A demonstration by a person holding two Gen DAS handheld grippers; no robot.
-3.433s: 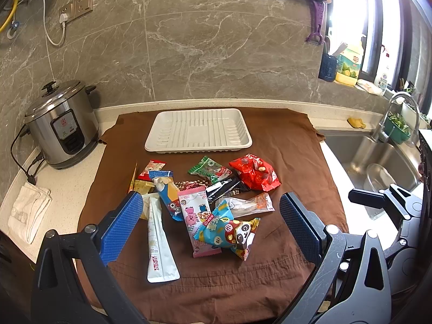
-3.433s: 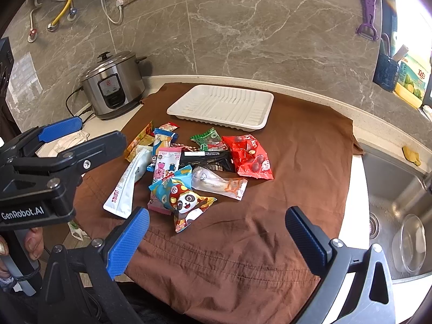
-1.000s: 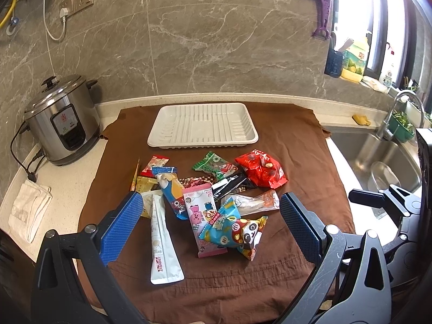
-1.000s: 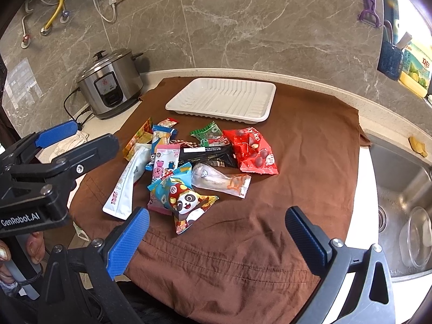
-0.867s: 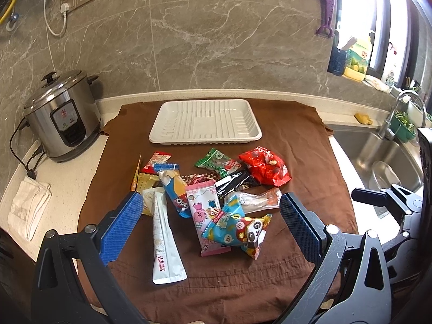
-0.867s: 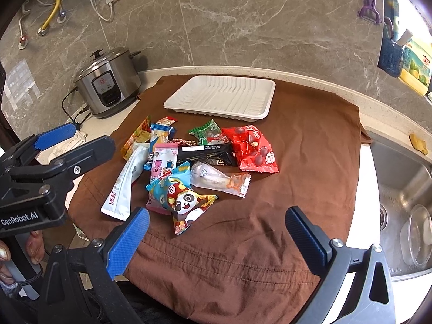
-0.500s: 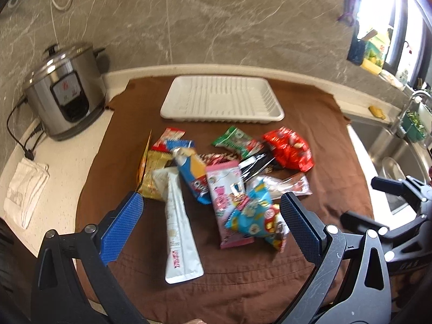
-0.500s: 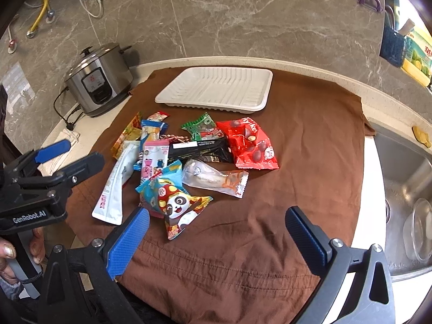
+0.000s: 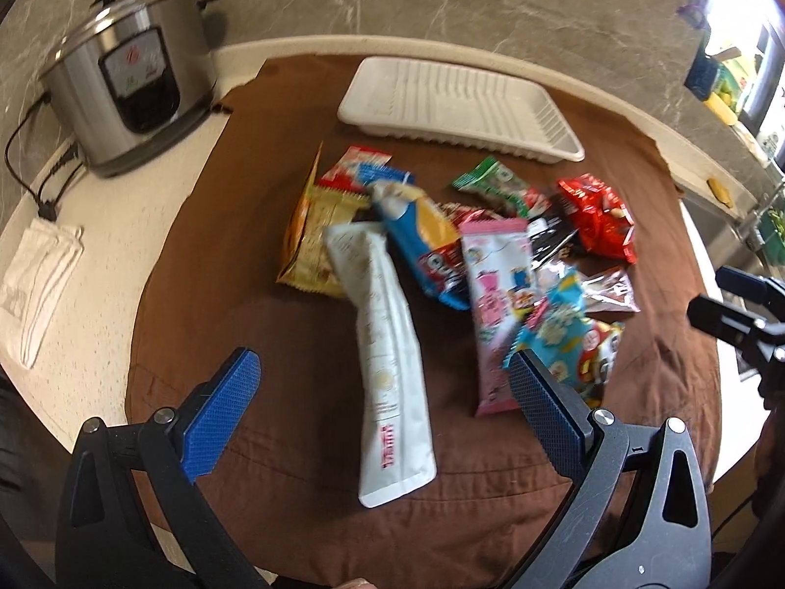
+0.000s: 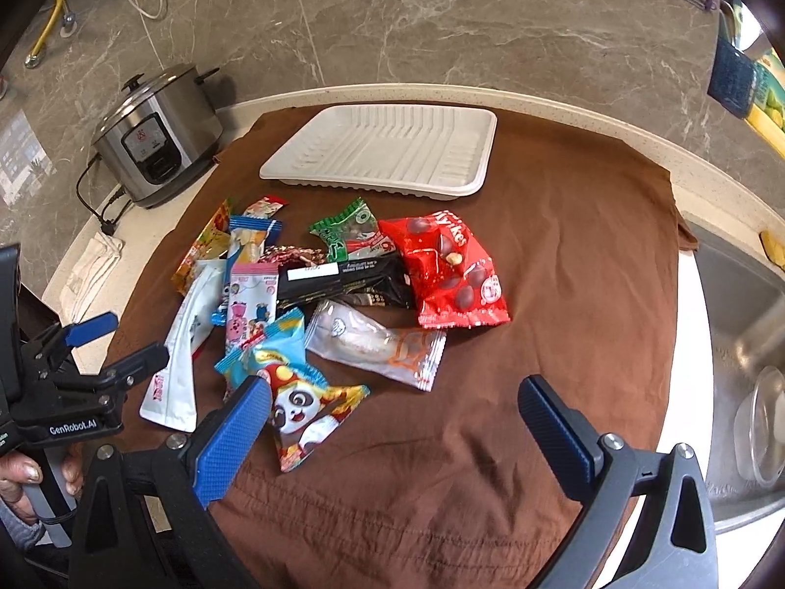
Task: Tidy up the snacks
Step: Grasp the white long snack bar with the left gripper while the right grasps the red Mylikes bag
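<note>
Several snack packets lie in a heap on a brown cloth. A long white pouch lies nearest my left gripper, which is open and empty just above its near end. A pink packet, a blue panda packet, a clear packet, a black bar, a green packet and a red bag lie around. My right gripper is open and empty, over the cloth near the panda packet. An empty white tray sits behind the heap.
A steel rice cooker stands on the counter at the left, its cord trailing beside a folded white towel. A sink with a clear bowl is at the right. A marble wall runs behind the tray.
Both grippers have moved forward and down toward the snack heap. The left one has swung over the white pouch. Nothing has been picked up.
</note>
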